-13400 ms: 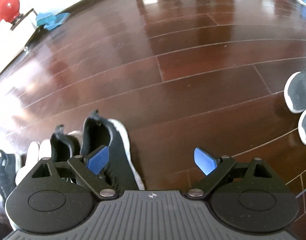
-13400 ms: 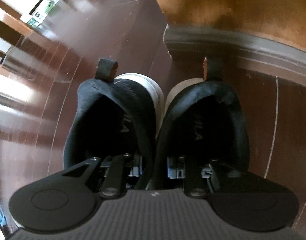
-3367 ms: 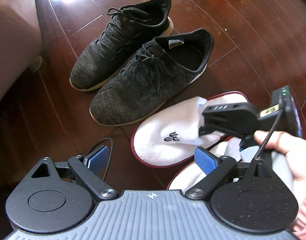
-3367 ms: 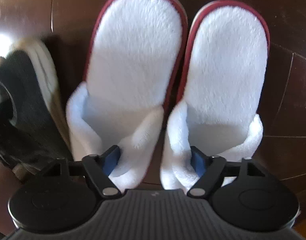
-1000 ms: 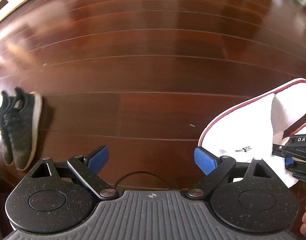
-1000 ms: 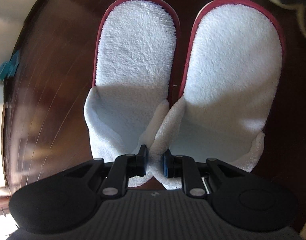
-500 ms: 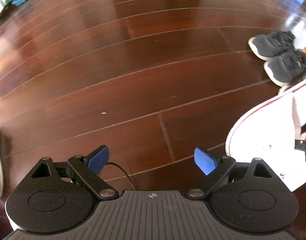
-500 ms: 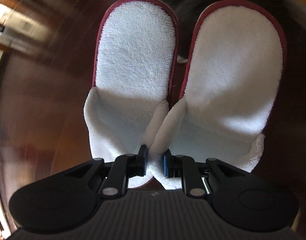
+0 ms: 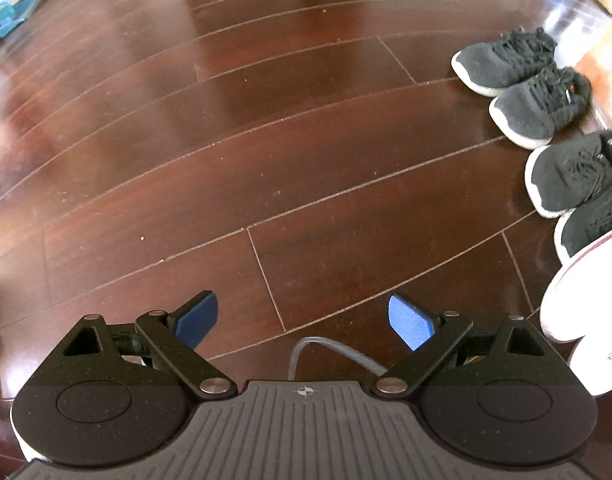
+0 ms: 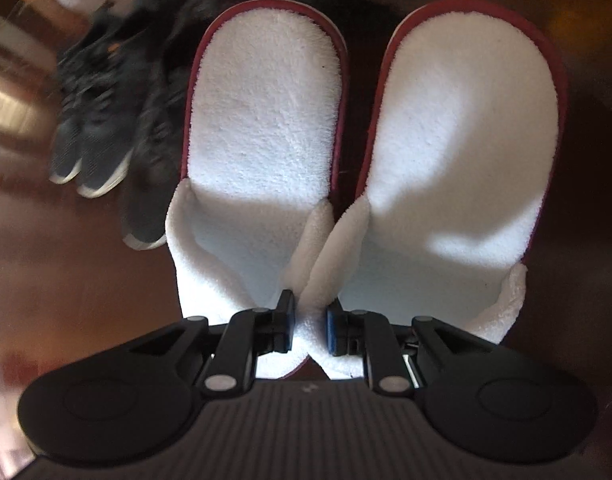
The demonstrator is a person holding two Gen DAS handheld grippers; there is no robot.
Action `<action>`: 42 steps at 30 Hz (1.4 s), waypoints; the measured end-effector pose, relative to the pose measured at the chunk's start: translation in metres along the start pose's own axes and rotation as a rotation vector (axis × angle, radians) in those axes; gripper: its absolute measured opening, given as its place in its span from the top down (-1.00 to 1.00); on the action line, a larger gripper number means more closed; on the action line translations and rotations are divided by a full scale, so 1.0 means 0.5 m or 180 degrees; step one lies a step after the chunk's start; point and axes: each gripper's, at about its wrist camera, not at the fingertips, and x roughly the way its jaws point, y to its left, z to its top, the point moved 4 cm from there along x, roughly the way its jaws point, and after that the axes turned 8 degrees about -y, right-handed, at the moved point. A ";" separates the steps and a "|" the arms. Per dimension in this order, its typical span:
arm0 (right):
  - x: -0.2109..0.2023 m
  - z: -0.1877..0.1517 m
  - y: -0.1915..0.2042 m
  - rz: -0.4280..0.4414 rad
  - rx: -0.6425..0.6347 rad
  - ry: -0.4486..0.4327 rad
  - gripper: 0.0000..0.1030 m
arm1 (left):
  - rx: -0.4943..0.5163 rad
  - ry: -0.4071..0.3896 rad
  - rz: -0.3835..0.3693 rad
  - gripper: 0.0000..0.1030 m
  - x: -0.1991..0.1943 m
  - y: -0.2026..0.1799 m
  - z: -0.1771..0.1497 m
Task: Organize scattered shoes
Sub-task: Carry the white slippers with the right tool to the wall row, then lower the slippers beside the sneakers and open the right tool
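My right gripper (image 10: 309, 324) is shut on the pinched inner edges of two white slippers with dark red trim (image 10: 266, 120), which hang side by side in front of it, toes away. In the left wrist view the same slippers (image 9: 581, 296) show at the right edge, close to a row of black sneakers (image 9: 537, 100) lined up along the right side of the floor. Those sneakers (image 10: 102, 132) appear blurred to the left of the slippers in the right wrist view. My left gripper (image 9: 304, 320) is open with nothing between its blue pads, above bare floor.
Dark red wooden floorboards (image 9: 266, 140) fill most of the left wrist view. A teal object (image 9: 8, 18) lies at the far left corner. An orange-brown wooden surface (image 9: 601, 60) stands behind the sneaker row. A grey cable (image 9: 329, 350) loops just ahead of the left gripper.
The right gripper has carried the slippers toward the sneaker row, which now shows at their left. The left view has swung right, bringing more black sneakers into sight. Both grips are unchanged.
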 end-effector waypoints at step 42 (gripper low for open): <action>0.080 0.098 -0.196 -0.0555 0.0455 -0.0293 -0.27 | -0.0166 0.0020 0.0203 -0.85 -0.007 0.060 -0.037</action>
